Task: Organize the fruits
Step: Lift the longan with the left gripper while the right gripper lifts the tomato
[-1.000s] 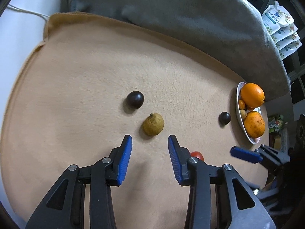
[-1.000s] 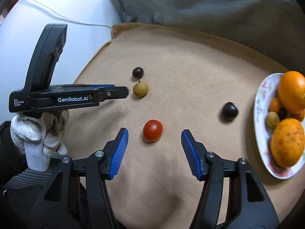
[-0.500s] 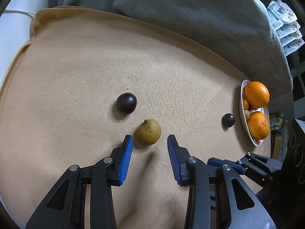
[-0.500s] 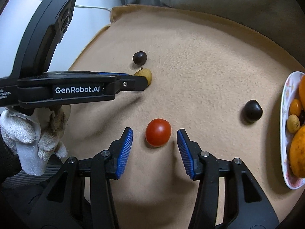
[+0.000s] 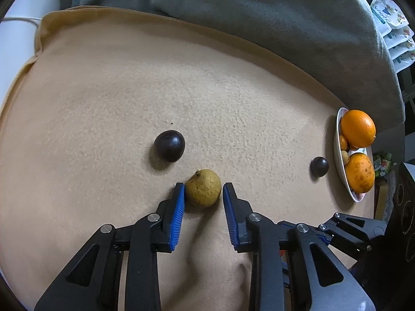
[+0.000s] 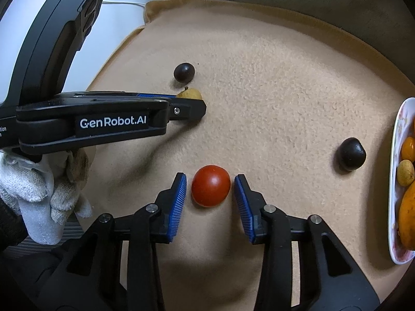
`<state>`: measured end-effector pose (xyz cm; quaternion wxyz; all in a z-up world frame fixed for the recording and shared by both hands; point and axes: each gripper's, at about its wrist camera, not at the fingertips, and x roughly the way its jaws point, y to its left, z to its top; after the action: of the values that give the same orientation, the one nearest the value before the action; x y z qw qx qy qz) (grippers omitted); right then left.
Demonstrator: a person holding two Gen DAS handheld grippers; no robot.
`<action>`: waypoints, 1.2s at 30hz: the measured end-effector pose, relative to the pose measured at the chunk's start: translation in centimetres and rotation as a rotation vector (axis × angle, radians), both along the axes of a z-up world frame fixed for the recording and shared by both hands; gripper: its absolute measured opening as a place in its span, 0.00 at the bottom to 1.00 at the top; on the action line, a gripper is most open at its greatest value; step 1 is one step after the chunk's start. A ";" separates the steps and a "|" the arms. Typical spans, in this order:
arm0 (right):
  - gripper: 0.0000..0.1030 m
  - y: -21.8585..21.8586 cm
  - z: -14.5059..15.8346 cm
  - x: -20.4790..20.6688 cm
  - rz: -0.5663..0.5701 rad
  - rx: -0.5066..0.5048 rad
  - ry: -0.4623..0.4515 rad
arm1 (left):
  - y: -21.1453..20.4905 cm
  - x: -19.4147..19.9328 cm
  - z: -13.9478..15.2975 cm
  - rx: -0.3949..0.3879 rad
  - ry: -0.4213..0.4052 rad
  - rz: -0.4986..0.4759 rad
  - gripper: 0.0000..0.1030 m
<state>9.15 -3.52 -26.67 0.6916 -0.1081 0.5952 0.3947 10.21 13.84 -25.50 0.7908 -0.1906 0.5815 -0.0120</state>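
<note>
A yellow-brown fruit [image 5: 203, 188] lies on the tan blanket [image 5: 129, 90] between the blue pads of my left gripper [image 5: 203, 193]; the left pad touches it, the right pad stands a hair off. It also shows partly hidden in the right wrist view [image 6: 190, 93]. A red tomato [image 6: 210, 185] sits between the pads of my right gripper [image 6: 210, 189], open with small gaps on both sides. A dark round fruit [image 5: 169, 145] lies just beyond the left gripper. Another dark fruit [image 6: 351, 153] lies near the white plate [image 5: 338, 153] holding oranges [image 5: 358, 128].
A grey blanket [image 5: 259, 13] is heaped along the far edge. The left gripper's body [image 6: 98, 119] and a gloved hand [image 6: 44, 189] cross the left of the right wrist view. Packets [image 5: 394, 28] and clutter stand at the far right beyond the plate.
Both grippers moved forward. The yellow-brown fruit now lies between the left pads and the tomato between the right pads. Both pairs of jaws have narrowed around their fruit.
</note>
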 end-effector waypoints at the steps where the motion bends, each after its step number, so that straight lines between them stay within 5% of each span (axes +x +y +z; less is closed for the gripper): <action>1: 0.39 0.0 -0.1 0.0 0.001 0.001 0.003 | 0.0 0.0 0.0 0.001 0.000 0.001 0.26; 5: 0.32 -0.2 -0.1 -0.3 0.003 0.001 0.010 | -0.2 0.1 0.0 0.006 -0.003 -0.001 0.26; 19: 0.32 -1.1 1.6 -0.6 0.000 0.028 -0.016 | -0.9 0.1 2.0 0.027 -0.036 -0.016 0.25; 36: 0.31 -7.7 5.4 0.7 -0.139 0.070 -0.066 | -5.5 1.0 6.9 0.033 -0.141 -0.128 0.25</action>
<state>9.85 -11.22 -21.24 0.7399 -0.0555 0.5639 0.3625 11.24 8.31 -18.58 0.8304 -0.1383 0.5356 -0.0663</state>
